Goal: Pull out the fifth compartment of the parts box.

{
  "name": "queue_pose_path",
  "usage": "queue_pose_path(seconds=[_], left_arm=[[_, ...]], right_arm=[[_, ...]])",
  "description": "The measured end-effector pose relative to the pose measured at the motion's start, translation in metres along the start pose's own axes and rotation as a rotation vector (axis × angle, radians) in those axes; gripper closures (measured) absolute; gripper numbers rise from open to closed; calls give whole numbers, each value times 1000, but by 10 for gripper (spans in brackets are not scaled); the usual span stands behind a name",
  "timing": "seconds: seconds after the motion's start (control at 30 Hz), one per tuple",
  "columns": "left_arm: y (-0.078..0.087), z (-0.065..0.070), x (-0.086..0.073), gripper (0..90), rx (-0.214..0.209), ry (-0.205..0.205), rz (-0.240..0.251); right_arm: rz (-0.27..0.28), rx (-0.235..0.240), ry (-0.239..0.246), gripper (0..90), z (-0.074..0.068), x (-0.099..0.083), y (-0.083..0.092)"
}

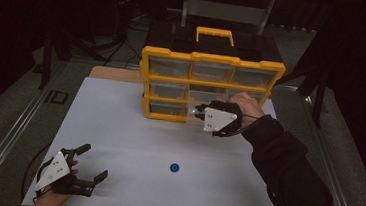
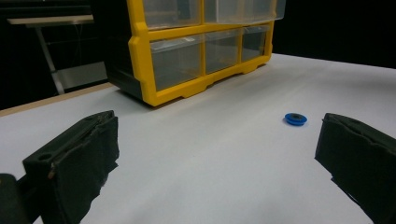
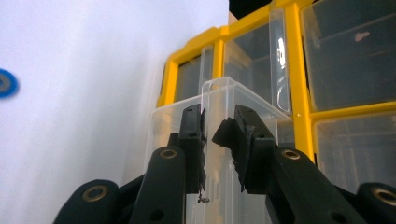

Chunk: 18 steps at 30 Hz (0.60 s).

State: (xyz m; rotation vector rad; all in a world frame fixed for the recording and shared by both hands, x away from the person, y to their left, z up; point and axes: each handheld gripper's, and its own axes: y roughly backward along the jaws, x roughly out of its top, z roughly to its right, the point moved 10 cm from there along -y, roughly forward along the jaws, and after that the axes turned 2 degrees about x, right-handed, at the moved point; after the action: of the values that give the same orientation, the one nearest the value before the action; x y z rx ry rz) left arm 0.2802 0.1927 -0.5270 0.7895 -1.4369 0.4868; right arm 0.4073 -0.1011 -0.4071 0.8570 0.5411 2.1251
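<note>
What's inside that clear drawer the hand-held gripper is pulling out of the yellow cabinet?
The clear plastic drawer held by the right hand-held gripper looks empty through its walls. Its floor is hidden behind the jaws, so a small item could lie there.

- Yellow frame with black top and back on the organizer [image 1: 212, 61]; yellow carry handle [image 1: 215, 33].
- Clear, colourless plastic on the drawer [image 3: 224, 116] pinched in the right tongs [image 3: 219, 126].
- Black jaws with brass-coloured rivets on those tongs; pale grey plate on top.
- Black on the left tongs [image 1: 88, 162], same grey plate.
- Blue on the small ring [image 1: 174, 168].
- Plain white on the bench [image 1: 132, 144], light wood strip at its far edge.
- Black on the sleeve [image 1: 290, 172].
</note>
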Motion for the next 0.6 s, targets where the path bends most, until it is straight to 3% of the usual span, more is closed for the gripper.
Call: queue_pose_path(seconds=[0.6], left_arm=[[-1, 0, 0, 0, -1, 0, -1]], right_arm=[[16, 21, -5, 739, -14, 3, 2]])
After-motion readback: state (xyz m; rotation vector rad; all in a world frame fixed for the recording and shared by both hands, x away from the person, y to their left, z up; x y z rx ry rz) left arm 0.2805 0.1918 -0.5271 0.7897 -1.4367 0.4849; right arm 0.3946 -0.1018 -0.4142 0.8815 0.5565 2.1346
